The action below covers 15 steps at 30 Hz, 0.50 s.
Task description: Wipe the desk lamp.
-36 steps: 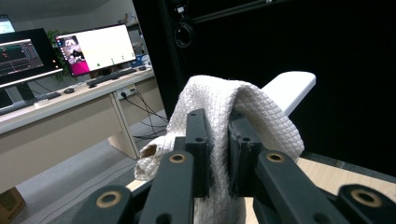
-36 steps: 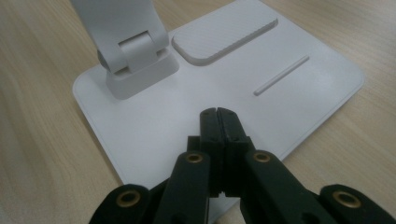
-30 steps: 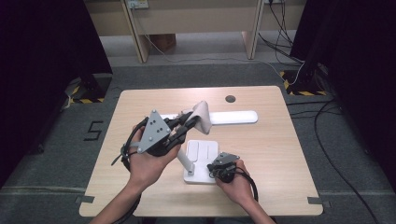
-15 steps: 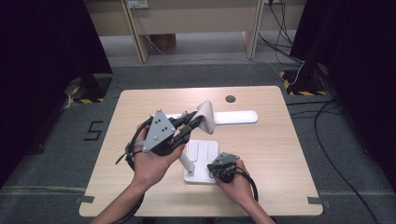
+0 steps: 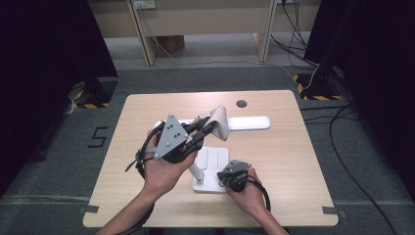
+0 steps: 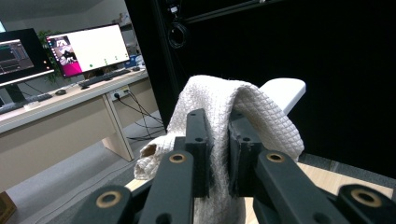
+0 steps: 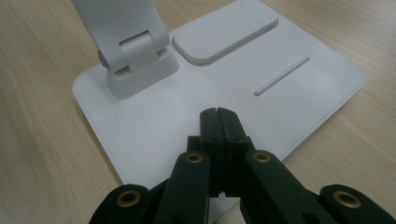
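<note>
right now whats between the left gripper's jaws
A fold of the white waffle-weave cloth, pinched by the left gripper, with the lamp's light bar behind; the left gripper view shows it.

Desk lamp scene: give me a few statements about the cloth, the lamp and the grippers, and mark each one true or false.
1. The left gripper is shut on the cloth. True.
2. The cloth lies flat on the table. False: it is held up against the lamp's head.
3. The right gripper is shut, its tips over the lamp's base. True.
4. The right gripper holds a second cloth. False: nothing is between its jaws.
5. The lamp lies on the floor. False: its base stands on the table.
</note>
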Available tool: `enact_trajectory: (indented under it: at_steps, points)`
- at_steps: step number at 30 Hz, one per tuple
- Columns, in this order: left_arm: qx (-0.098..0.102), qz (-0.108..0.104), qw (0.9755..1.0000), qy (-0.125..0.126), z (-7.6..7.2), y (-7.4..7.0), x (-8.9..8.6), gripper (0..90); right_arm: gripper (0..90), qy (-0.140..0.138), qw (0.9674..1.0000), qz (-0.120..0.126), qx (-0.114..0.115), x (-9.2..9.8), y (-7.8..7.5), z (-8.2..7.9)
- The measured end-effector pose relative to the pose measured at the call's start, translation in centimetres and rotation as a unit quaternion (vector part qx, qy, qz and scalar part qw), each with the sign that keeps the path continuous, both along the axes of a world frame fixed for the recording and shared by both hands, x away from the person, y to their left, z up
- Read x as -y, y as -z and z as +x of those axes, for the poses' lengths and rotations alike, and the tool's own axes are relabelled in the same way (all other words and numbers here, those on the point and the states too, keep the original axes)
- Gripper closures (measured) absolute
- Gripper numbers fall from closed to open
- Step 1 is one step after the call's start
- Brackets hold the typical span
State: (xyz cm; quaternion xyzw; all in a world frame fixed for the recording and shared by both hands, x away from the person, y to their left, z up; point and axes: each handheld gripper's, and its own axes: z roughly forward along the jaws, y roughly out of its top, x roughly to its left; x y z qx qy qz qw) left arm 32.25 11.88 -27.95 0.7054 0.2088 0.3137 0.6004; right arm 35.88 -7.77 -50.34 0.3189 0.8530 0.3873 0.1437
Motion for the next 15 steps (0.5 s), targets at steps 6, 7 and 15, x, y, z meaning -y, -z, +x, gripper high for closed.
enact_trajectory:
  at_steps: [6,7,15]
  points:
    - [0.0,0.001,1.0,0.003,0.06,-0.03,0.37,80.7,90.0,-0.004,1.0,-0.002,0.004,0.03,0.0,0.08]
    - [0.0,0.002,1.0,0.004,0.07,-0.04,0.43,80.8,90.0,-0.004,1.0,-0.002,0.004,0.03,0.0,0.08]
    - [-0.001,0.003,1.0,0.007,0.14,-0.09,0.91,80.7,90.0,-0.005,1.0,-0.002,0.005,0.03,0.0,0.08]
